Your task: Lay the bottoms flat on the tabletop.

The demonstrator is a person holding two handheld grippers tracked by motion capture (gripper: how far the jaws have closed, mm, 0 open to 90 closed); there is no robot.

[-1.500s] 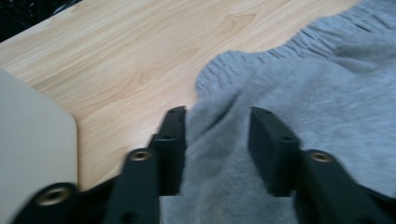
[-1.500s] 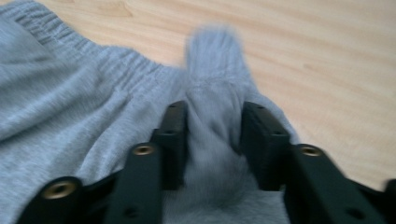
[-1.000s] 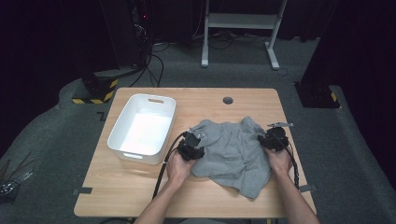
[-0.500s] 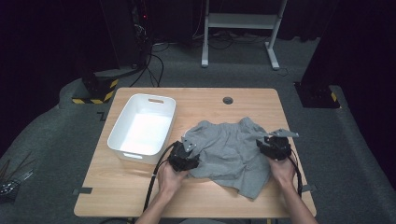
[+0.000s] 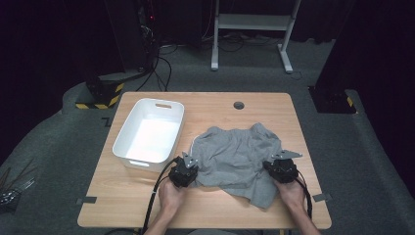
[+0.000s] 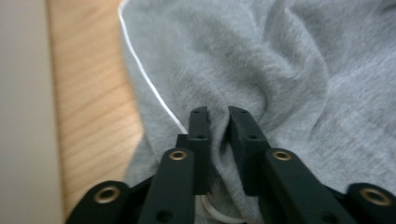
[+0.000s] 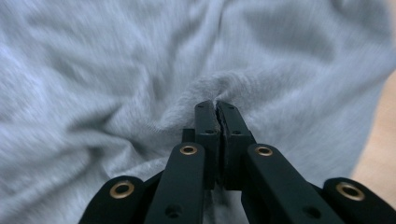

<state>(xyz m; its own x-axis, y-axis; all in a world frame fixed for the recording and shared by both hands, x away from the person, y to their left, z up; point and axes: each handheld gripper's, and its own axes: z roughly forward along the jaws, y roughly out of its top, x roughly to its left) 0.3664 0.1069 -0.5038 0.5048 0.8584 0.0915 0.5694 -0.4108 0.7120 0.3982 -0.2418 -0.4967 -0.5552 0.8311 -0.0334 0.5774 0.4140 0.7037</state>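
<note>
We see a lab-like recording room: dark curtains and cable-strewn grey carpet lie behind the wooden table, with hazard-striped equipment bases beside it.

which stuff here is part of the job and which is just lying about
In the job:
- grey garment, spread on the table
- left tongs, just closed, pinching a fold of it
- right tongs, just closed on its other side

Lying about:
- white bin, nothing in it
- tape bits on the table's near edge
- cables on the floor

White bin on wooden table, dark grommet.
</note>
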